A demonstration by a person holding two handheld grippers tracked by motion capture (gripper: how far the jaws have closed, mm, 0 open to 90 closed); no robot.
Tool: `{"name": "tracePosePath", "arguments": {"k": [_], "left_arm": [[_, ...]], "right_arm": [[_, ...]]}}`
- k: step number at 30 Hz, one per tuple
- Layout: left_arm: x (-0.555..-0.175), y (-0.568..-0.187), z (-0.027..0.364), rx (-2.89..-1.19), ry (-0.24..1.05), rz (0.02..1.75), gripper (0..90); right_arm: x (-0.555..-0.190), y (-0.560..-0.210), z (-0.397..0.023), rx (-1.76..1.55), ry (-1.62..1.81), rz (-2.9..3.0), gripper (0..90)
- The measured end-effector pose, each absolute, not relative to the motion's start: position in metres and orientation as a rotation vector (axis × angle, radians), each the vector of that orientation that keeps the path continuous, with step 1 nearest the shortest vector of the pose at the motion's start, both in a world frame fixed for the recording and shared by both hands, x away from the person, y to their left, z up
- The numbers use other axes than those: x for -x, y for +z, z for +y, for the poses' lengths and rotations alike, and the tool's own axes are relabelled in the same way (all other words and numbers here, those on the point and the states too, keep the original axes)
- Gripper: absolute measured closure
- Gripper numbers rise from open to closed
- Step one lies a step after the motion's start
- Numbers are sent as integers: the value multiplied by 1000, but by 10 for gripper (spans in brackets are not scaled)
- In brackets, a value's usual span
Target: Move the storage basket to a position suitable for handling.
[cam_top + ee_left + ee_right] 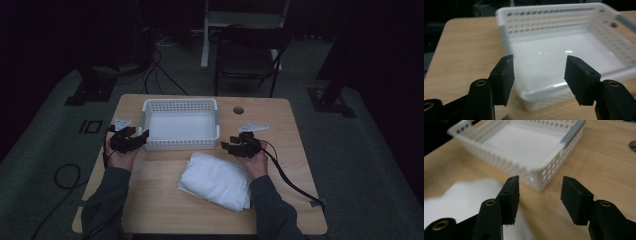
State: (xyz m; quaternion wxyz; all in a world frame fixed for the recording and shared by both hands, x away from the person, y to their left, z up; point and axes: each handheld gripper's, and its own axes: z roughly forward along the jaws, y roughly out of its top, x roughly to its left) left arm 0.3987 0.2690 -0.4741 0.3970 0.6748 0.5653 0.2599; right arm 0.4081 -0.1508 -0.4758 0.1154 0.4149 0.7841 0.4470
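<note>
Nearest the person, a folded white cloth point(216, 181) lies on the pale wood-grain table point(160, 200) — soft, rounded at its left fold, layered edges at its near right. It rests between the two forearms in dark sleeves, just near of the basket and apart from it.

The right claw point(229, 146) hangs just beyond the cloth's far right corner, held in the right hand point(256, 161), a black cable trailing off to the right. In the right gripper view its matte black jaws stand spread with nothing between them; the cloth shows blurred at lower left and the basket's corner lies ahead.

The left claw point(141, 136) sits at the left, in the left hand point(119, 156), its tips just beside the basket's near left corner. In the left gripper view its jaws are also spread and pinch nothing — the basket's near wall lies beyond the gap.

The white plastic basket point(181, 145) is rectangular, shallow, its walls pierced with rows of small holes, its floor smooth and shiny.

Farther off, a round hole point(238, 110) is cut in the table. Beyond the table stands a dark folding chair point(247, 57), with cables on the grey floor point(45, 135).
</note>
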Motion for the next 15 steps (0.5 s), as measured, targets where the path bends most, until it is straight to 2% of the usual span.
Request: {"name": "tracePosePath", "arguments": {"k": [5, 8, 11, 15], "left_arm": [[-417, -488, 274, -1727, 553, 1488, 467], [-423, -492, 269, -1754, 557, 1514, 502], [-427, -496, 267, -1776, 533, 1512, 592], [-433, -501, 257, -1840, 544, 1505, 655]], "right_arm": [[-430, -476, -136, -1263, 1292, 2235, 487], [-438, -478, -127, -1293, 1292, 2213, 491], [-446, -479, -121, -1303, 1257, 2220, 497], [-456, -484, -119, -1322, 1156, 2229, 535]]}}
